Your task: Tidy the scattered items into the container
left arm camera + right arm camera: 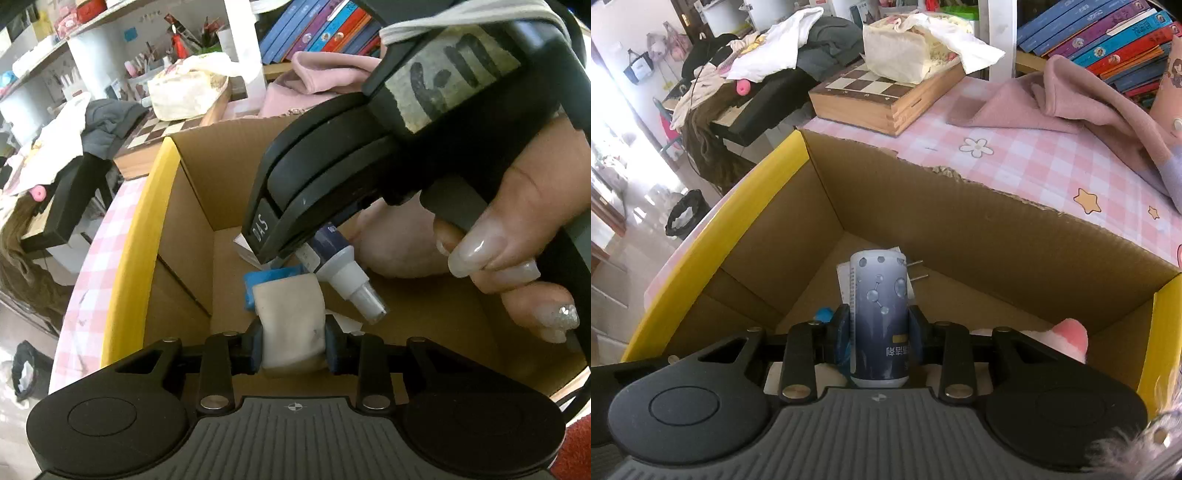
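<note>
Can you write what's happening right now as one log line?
left gripper: shut on beige pad | right gripper: shut on spray bottle | both over cardboard box

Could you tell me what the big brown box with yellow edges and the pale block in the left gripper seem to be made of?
Big brown box: corrugated cardboard, matte; its torn rim shows fluting. Pale block: probably soft foam or sponge, matte and slightly smudged; uncertain.

The left gripper (293, 341) points steeply down, its blue pads pressed against both sides of a pale block (290, 317). At two o'clock from it, the right gripper (275, 258) slants down toward seven o'clock, carried by the person's right hand (517, 236), fingers curled around its handle. Its jaws clamp a spray bottle (879, 317).
</note>
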`<act>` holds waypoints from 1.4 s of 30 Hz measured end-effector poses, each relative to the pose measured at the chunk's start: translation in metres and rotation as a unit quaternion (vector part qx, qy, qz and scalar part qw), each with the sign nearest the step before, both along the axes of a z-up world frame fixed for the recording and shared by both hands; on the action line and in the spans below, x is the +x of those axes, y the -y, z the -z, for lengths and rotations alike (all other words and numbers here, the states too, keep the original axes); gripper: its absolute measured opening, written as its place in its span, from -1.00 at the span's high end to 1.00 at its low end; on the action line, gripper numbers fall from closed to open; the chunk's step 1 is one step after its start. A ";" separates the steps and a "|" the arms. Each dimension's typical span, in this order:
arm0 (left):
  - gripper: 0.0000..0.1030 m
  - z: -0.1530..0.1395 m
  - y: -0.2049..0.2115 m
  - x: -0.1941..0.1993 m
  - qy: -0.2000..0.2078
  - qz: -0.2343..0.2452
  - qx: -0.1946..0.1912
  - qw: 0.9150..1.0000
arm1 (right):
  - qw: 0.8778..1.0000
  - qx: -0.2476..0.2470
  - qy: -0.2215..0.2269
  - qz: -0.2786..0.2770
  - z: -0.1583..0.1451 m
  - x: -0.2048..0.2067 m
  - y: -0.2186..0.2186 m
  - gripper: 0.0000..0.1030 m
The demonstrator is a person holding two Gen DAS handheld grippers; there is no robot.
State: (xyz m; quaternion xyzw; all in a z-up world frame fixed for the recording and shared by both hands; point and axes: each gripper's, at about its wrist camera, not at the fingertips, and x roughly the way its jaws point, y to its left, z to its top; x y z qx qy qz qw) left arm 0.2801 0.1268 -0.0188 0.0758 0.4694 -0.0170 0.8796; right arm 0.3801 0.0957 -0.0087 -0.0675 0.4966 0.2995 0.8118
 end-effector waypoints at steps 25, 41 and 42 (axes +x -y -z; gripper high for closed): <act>-0.44 -0.067 0.001 -0.069 0.164 -0.055 0.016 0.985 | 0.987 0.082 0.134 0.010 -0.079 -0.072 0.043 -0.01; -0.49 -0.088 0.019 -0.152 0.209 -0.066 0.001 0.976 | 0.972 0.103 0.208 0.032 -0.105 -0.169 0.098 -0.04; -0.49 -0.088 0.021 -0.157 0.212 -0.068 0.001 0.975 | 0.971 0.104 0.213 0.036 -0.106 -0.176 0.103 -0.04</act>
